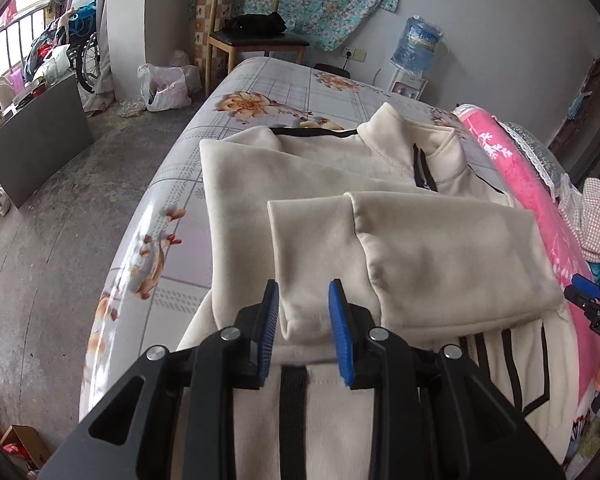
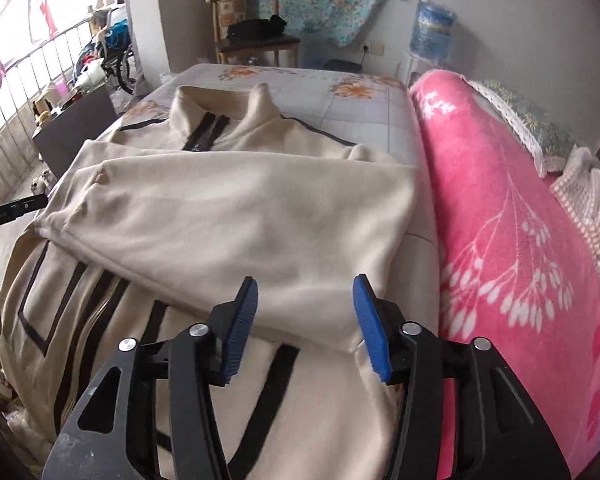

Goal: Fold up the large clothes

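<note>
A cream zip jacket with black stripes (image 1: 324, 168) lies flat on the bed, collar at the far end. One sleeve (image 1: 420, 256) is folded across its chest, cuff to the left. My left gripper (image 1: 303, 292) is open just above the sleeve's near edge by the cuff, holding nothing. In the right wrist view the jacket (image 2: 236, 216) fills the middle. My right gripper (image 2: 305, 286) is open over the sleeve's near right edge, holding nothing. The right gripper also shows at the right edge of the left wrist view (image 1: 592, 300).
The bed has a floral grey sheet (image 1: 260, 92). A rolled pink blanket (image 2: 500, 208) lies along the jacket's right side. A wooden chair (image 1: 252, 32) and a water dispenser (image 1: 416, 52) stand beyond the bed. A dark board (image 1: 40, 140) and shoes are on the floor to the left.
</note>
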